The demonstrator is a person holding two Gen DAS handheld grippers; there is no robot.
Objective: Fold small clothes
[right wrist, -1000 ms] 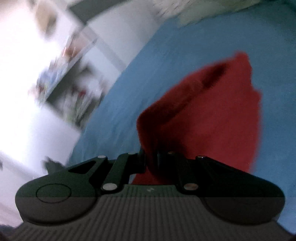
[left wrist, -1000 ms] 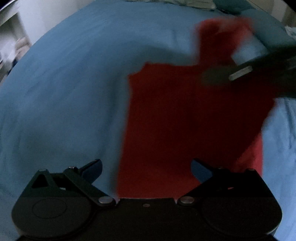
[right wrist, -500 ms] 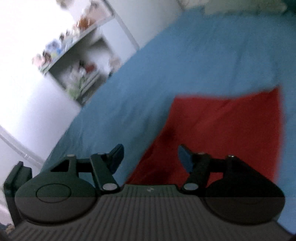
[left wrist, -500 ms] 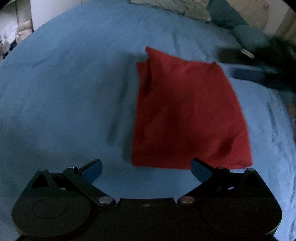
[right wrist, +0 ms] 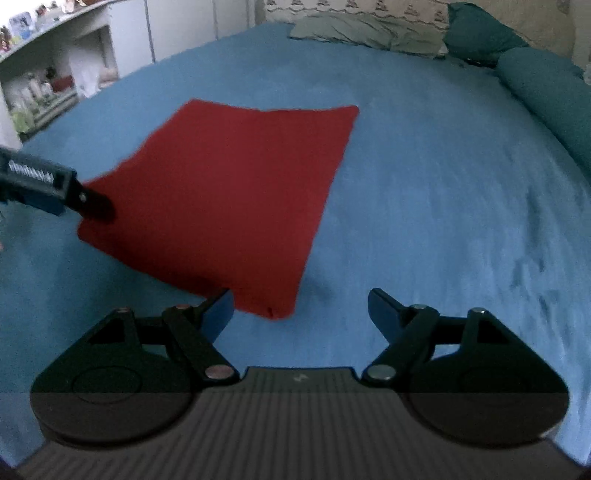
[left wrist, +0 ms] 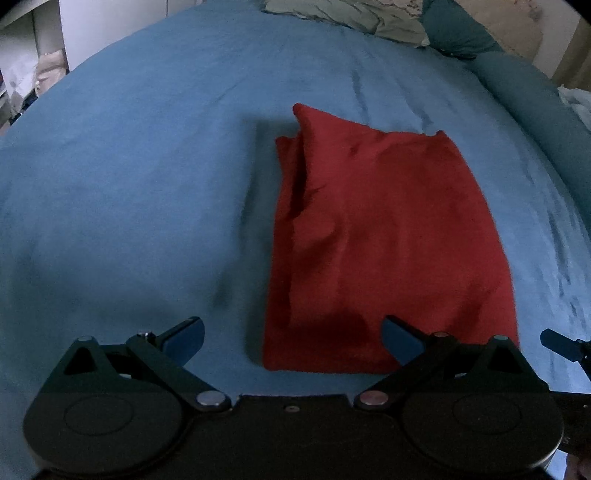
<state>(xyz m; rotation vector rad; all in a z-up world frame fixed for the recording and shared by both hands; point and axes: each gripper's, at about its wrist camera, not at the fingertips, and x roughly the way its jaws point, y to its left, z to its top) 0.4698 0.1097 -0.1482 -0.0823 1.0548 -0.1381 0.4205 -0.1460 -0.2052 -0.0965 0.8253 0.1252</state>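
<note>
Both my left claw [left wrist: 291, 341] and right claw [right wrist: 300, 308] gape empty over the bed [left wrist: 129, 166], where the folded red cloth [left wrist: 388, 236] lies soft, light and floppy, best pinched at a near corner.

I am carrying two matching black grippers, my left gripper [left wrist: 291, 339] and right gripper [right wrist: 300, 308], each showing blue-padded fingers [left wrist: 184, 338], angular linkage arms, silver pivot screws [right wrist: 219, 372], round embossed housings, and the right one a ribbed grey body.

home bedroom; blue-sheeted bed [right wrist: 424, 184], pillows [right wrist: 369, 31]
</note>
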